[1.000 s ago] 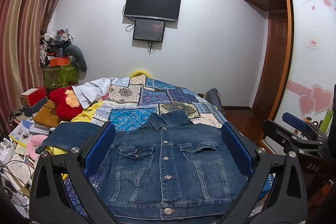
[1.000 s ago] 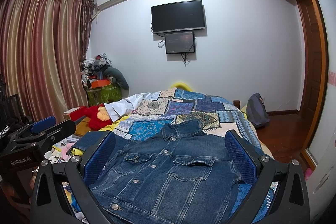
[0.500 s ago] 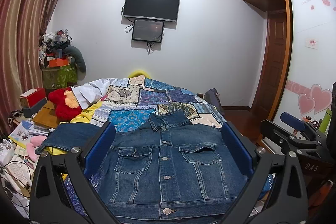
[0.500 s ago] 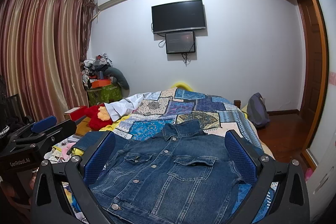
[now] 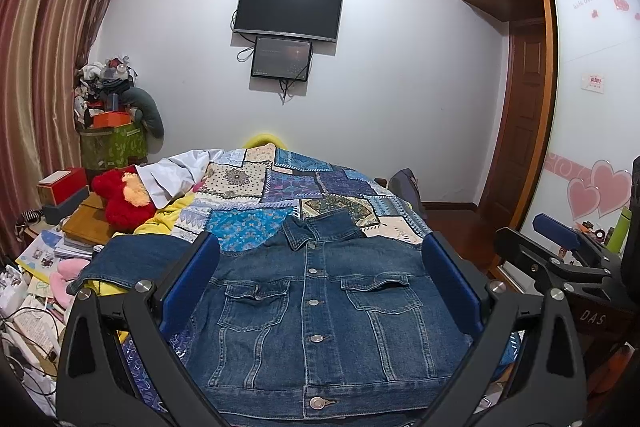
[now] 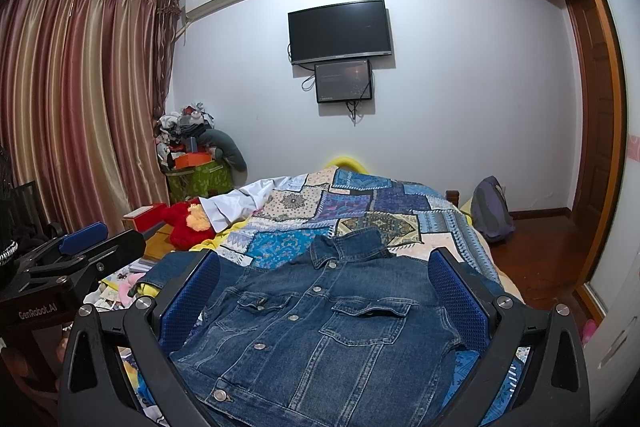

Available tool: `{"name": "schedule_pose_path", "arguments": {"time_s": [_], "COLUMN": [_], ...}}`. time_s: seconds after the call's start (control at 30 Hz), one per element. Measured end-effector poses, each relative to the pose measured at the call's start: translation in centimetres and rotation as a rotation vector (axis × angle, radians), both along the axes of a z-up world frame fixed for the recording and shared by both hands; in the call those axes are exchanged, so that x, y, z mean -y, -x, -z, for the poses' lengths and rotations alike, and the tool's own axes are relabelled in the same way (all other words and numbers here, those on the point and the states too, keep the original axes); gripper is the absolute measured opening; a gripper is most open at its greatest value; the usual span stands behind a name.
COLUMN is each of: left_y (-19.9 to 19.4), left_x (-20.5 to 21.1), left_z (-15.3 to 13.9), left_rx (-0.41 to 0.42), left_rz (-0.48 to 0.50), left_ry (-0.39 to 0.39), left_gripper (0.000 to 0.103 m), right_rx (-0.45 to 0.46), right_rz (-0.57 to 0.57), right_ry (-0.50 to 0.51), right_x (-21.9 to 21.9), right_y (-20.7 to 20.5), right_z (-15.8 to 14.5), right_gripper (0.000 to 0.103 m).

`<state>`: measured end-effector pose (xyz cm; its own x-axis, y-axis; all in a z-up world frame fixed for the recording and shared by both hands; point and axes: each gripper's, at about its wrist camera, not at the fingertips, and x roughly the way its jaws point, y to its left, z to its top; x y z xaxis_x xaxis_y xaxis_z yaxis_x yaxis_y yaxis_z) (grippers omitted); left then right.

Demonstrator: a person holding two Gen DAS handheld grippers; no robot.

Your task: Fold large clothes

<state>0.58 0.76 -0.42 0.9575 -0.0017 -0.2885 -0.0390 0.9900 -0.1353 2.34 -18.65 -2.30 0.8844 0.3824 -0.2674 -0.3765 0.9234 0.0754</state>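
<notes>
A dark blue denim jacket (image 5: 316,299) lies front up and buttoned on the bed, collar pointing away, its left sleeve (image 5: 132,261) spread out to the side. My left gripper (image 5: 320,255) hovers above the jacket's lower half, open, with nothing between its blue pads (image 5: 192,283). In the right wrist view the same jacket (image 6: 320,331) fills the foreground, and my right gripper (image 6: 324,267) is open and empty over it. Each gripper shows at the edge of the other's view: the right one (image 5: 556,259), the left one (image 6: 76,259).
A patchwork quilt (image 5: 288,187) covers the bed. A red plush toy (image 5: 120,199), books and boxes crowd the left side. A backpack (image 6: 492,211) sits on the wooden floor right of the bed. A wardrobe door (image 5: 592,107) stands close on the right.
Both views have shifted only slightly; the jacket and the open grippers stay as they were.
</notes>
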Motion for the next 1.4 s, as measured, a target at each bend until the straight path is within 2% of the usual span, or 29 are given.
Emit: {"name": "schedule_pose_path", "arguments": {"time_s": [0.47,0.67,0.77,0.93,1.17,1.33,1.4], "left_y": [-0.1,-1.3,-2.6,-5.9,-12.6,-17.3,-19.1], "left_x": [-0.4,-0.8,-2.0,-5.5,-13.2,-18.1,-20.3], "left_z": [0.1,0.2,0.2,0.6,2.4,5.5,7.4], "left_rx": [-0.009,-0.021,-0.043,-0.104,-0.237,-0.366,-0.435], "left_rz": [0.003,-0.002,-0.028,-0.111,-0.234,-0.361,-0.4], "left_ry": [0.011,0.0,0.026,0.022,0.105,0.058,0.061], "left_gripper": [0.102,0.102,0.102,0.102,0.102,0.102,0.102], "right_rx": [-0.003,-0.013,-0.014,-0.044,-0.12,-0.19,-0.231], "right_rz": [0.0,0.001,0.0,-0.004,-0.036,-0.038,-0.037], "right_ry": [0.002,0.004,0.008,0.051,0.084,0.109,0.115], "right_x": [-0.1,-0.7,-1.1,-2.8,-4.8,-5.8,-6.2], "right_y": [-0.1,-1.0,-2.3,-6.3,-13.7,-19.2,-21.3], "right_z": [0.2,0.7,1.0,2.4,4.2,5.6,6.5], "right_gripper": [0.103,0.103,0.103,0.103,0.103,0.103,0.103]}}
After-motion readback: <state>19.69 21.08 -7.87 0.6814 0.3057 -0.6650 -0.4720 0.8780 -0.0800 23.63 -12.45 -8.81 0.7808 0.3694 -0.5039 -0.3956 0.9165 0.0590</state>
